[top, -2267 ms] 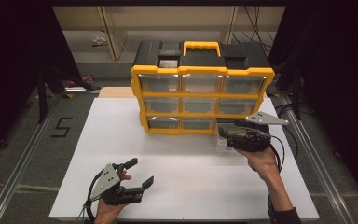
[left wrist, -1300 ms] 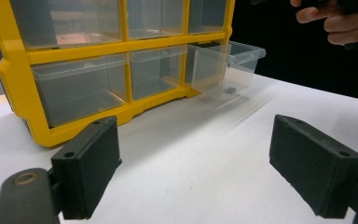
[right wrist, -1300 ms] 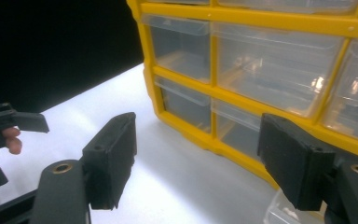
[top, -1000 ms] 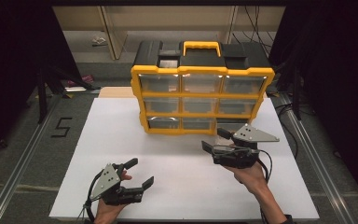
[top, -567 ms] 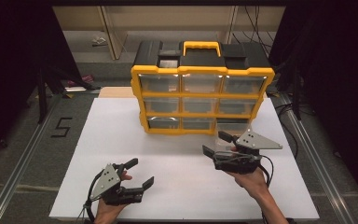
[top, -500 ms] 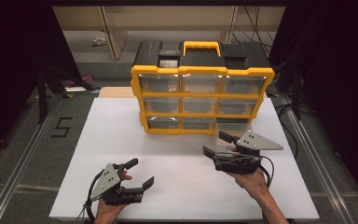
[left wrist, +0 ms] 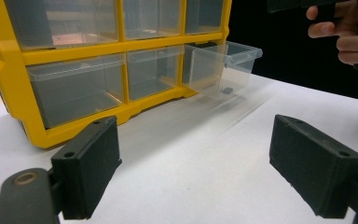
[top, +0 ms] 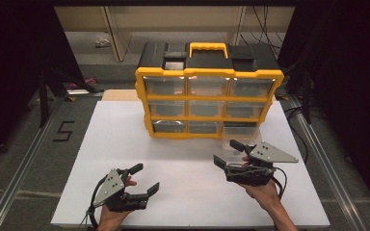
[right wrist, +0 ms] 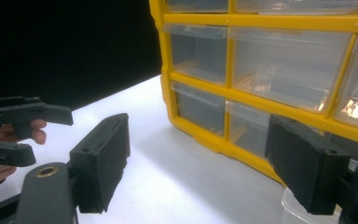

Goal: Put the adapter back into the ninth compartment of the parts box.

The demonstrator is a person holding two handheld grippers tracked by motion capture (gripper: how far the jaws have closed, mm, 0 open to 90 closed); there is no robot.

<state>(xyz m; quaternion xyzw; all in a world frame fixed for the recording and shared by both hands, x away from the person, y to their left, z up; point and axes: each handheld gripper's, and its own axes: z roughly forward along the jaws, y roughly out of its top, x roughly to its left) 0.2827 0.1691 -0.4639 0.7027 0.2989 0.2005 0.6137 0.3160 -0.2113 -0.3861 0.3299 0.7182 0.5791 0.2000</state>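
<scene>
A yellow organizer cabinet (top: 209, 96) with clear plastic drawers stands at the back of the white table (top: 125, 139). Its bottom right drawer (top: 241, 136) is pulled out and sags forward. In the left gripper view this drawer (left wrist: 223, 65) holds a small dark item (left wrist: 227, 90). My right gripper (top: 225, 151) is open just in front of the drawer, a little left of it, with nothing between its jaws. My left gripper (top: 147, 176) rests open near the table's front left, pointing toward the cabinet. Both gripper views show wide-open jaws.
The cabinet carries a yellow handle (top: 207, 48) on its black top. A number 5 (top: 63, 131) is marked on the floor to the left. Metal rails (top: 318, 149) run along both sides of the table. In the right gripper view the left gripper (right wrist: 23, 126) appears far off.
My right gripper has drawn back from the cabinet's bottom right drawer toward the person and swung left. The left gripper has stayed put.
</scene>
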